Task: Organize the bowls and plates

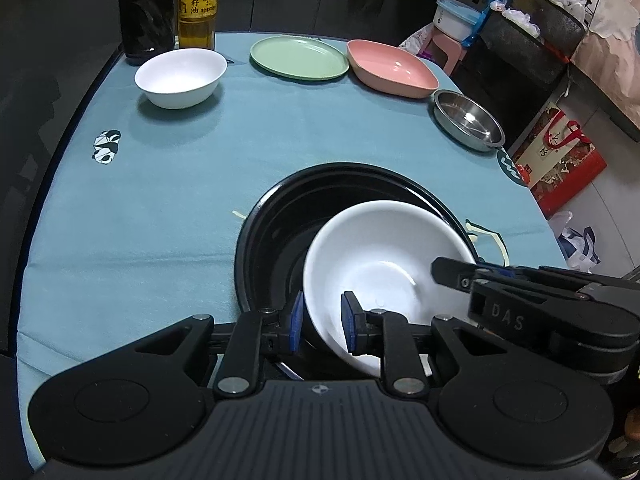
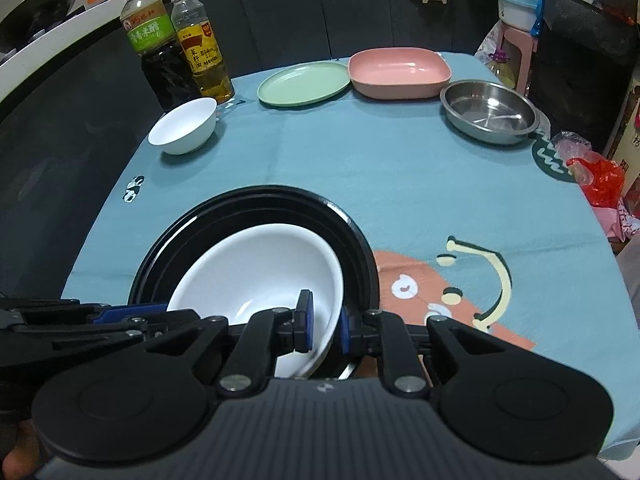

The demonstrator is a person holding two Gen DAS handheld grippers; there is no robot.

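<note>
So far both the left gripper (image 1: 322, 322) and right gripper (image 2: 325, 326) clamp one large white bowl (image 1: 384, 276) inside the black round basin (image 1: 272, 232), with four dishes unsorted on the bench (image 1: 160, 208)

Right tongs (image 2: 324, 326) clamped on white bowl (image 2: 260, 264) rim, bowl tilted inside black bowl (image 2: 360, 240), teal tablecloth (image 2: 360, 168)

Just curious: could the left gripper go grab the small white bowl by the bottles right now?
Probably not yet: the left gripper is shut on the large white bowl's rim. The cloth toward the small bowl looks clear.
</note>
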